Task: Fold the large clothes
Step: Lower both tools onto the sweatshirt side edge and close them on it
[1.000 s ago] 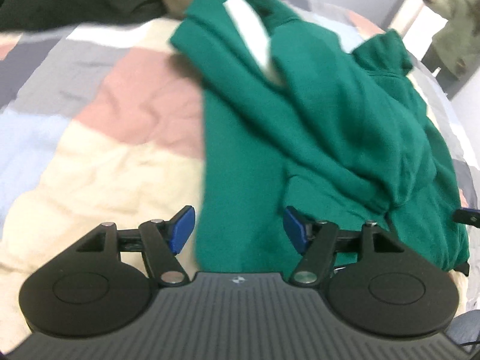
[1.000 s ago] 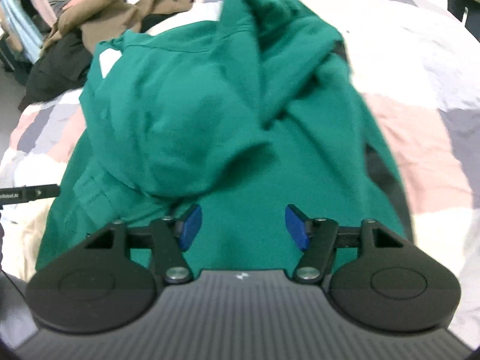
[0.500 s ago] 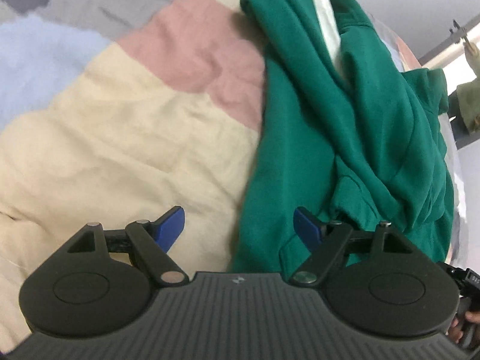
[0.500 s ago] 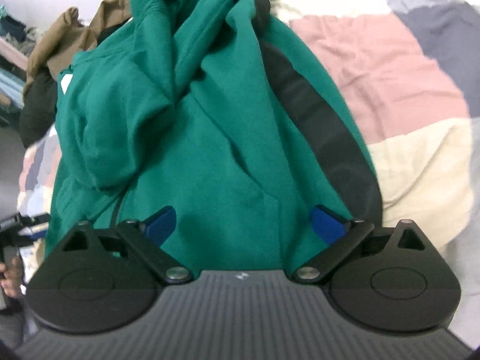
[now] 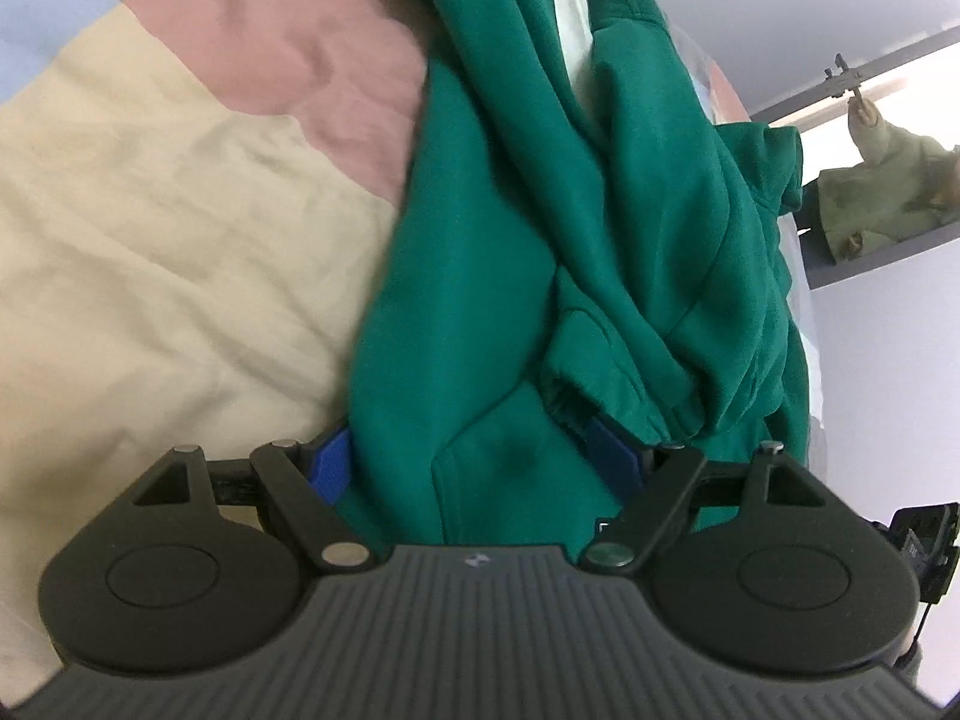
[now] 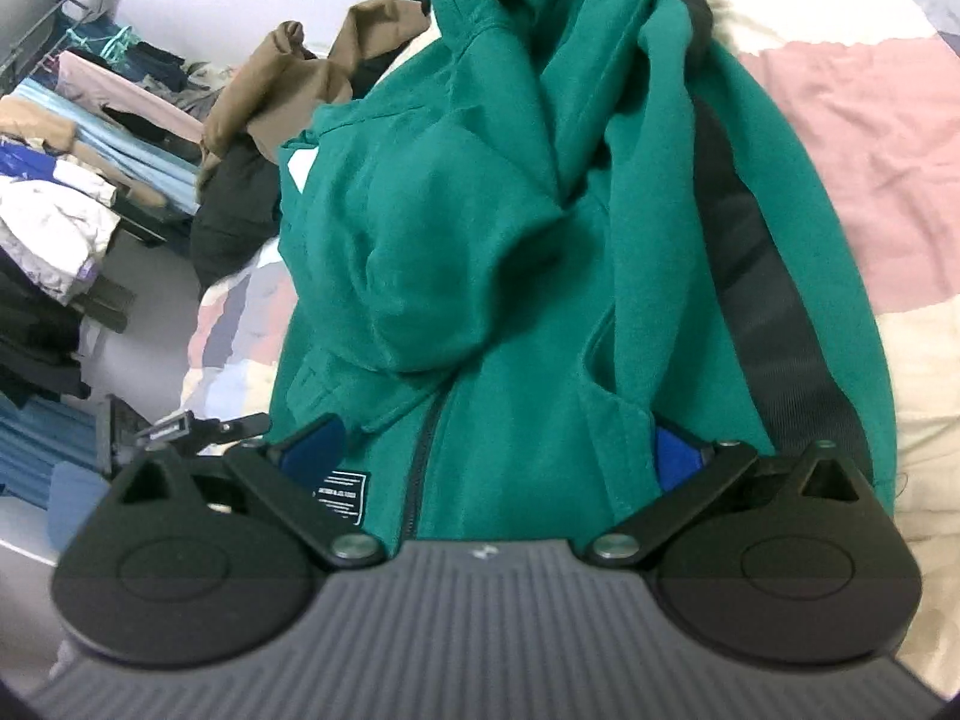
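Two grippers, both at the near hem of one green hoodie (image 6: 480,252) that lies crumpled on the patchwork bedspread (image 5: 180,228).

Left gripper (image 5: 474,450): jaws wide apart and just been opening further. Hoodie's near left corner sits between the blue pads (image 5: 333,456); the fabric overlaps both pads, but I can't tell if they press on it, looks loose. A ribbed cuff (image 5: 606,396) of a sleeve lies just beyond the right pad.

Right gripper (image 6: 486,444): jaws as wide as they go, also just been opening. Hem with the zipper (image 6: 423,456) and a small black label (image 6: 341,497) lies between the pads; the right pad is partly tucked under a fold by the pocket, the left pad is clear of the cloth. No clamp.

Garment itself: thick fleece, not flat. One sleeve is folded diagonally across the chest, the hood is bunched at the far end, and a dark stripe (image 6: 750,276) runs down its right side. White patch (image 5: 570,6) shows near the collar.

Further out: a brown and a black garment (image 6: 288,96) heaped at the bed's far edge, stacked clothes (image 6: 72,192) beside the bed. In the left view, a person in a pale green top (image 5: 882,186) stands far back.
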Demonstrator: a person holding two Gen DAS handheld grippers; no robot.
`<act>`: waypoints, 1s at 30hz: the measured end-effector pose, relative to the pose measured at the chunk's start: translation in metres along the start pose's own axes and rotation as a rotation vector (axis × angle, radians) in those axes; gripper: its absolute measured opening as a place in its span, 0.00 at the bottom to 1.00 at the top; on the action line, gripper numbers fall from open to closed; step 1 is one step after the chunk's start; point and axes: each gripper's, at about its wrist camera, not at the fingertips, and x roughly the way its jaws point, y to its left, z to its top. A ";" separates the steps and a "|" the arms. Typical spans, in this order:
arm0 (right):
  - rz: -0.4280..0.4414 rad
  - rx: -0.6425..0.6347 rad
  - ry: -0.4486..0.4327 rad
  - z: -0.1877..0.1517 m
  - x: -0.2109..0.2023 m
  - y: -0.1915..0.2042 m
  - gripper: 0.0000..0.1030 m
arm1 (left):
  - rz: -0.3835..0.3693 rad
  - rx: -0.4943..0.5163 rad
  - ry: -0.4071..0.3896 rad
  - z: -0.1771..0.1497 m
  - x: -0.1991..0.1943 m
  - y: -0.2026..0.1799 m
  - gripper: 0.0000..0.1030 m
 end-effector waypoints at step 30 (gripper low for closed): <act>-0.461 -0.059 -0.019 0.009 0.009 -0.057 1.00 | 0.083 0.060 0.011 -0.007 0.026 -0.001 0.82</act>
